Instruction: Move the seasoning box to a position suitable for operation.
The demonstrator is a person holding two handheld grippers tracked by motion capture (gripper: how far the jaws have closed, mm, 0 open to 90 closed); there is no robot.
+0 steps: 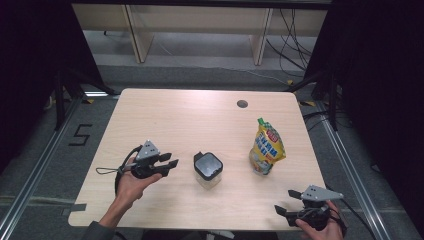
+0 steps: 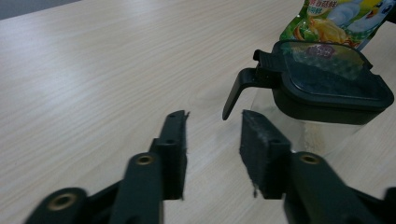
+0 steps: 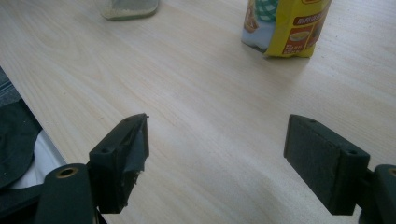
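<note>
Evidently little was done: the left gripper, jaws narrowed but empty, hovered just short of the black-lidded clear plastic container; the right gripper gaped wide, idle.

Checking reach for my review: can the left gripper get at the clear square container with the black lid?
Probably yes. The left gripper points at the clear black-lidded container, with bare wooden table between them and nothing blocking.

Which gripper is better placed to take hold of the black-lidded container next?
Left. The left gripper points at the black-lidded container right beside it, jaws empty; the right gripper sits at the table's near edge, farther away.
</note>
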